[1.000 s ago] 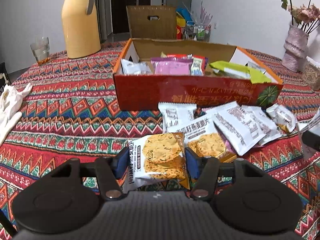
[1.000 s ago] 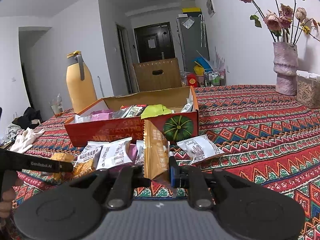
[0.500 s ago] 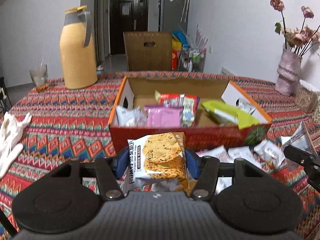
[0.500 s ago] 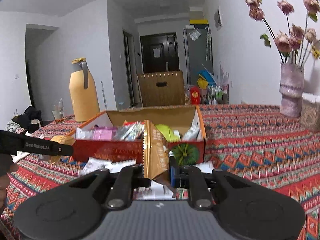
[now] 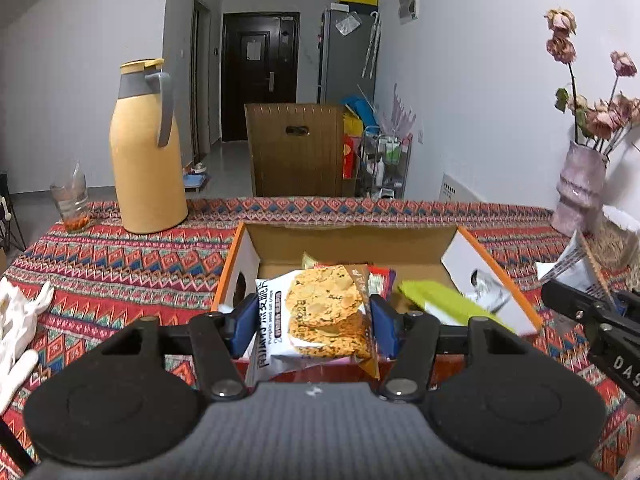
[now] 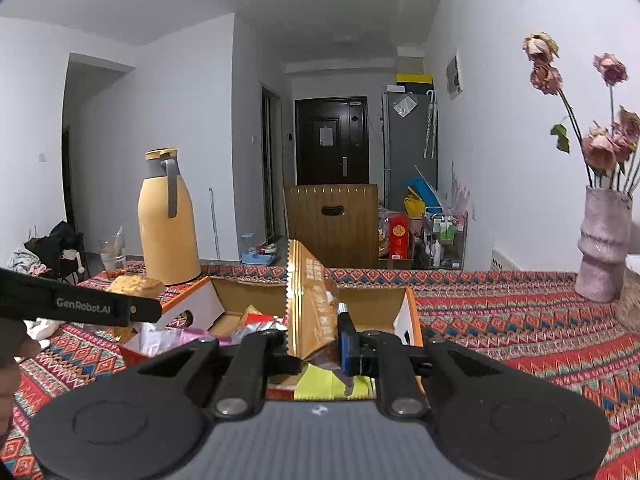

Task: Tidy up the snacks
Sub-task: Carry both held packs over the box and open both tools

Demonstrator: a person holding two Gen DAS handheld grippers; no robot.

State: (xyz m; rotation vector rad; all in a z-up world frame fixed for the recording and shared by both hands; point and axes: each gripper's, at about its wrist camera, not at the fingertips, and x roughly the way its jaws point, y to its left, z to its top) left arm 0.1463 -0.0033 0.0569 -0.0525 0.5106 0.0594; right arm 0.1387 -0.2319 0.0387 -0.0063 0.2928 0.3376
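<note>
My left gripper [image 5: 313,320] is shut on a white packet of pumpkin seed crisps [image 5: 320,312] and holds it above the front edge of the open red cardboard box [image 5: 344,240]. My right gripper [image 6: 314,340] is shut on a gold-brown snack packet [image 6: 310,304], held edge-up over the same box [image 6: 224,292]. The box holds several snacks, among them a lime-green packet [image 5: 444,304] and a pink one [image 6: 188,336]. The right gripper shows at the right edge of the left wrist view [image 5: 592,312], and the left gripper at the left of the right wrist view [image 6: 80,306].
A yellow thermos jug [image 5: 146,152] and a glass [image 5: 72,202] stand at the back left of the patterned tablecloth [image 5: 112,264]. A pink vase of dried roses [image 5: 580,188] stands at the right. A white cloth [image 5: 16,320] lies at the left edge. A wooden chair back [image 5: 296,150] stands behind the table.
Both grippers have risen from the table and moved forward over the box, each still holding its packet. The loose packets in front of the box have dropped out of view.
</note>
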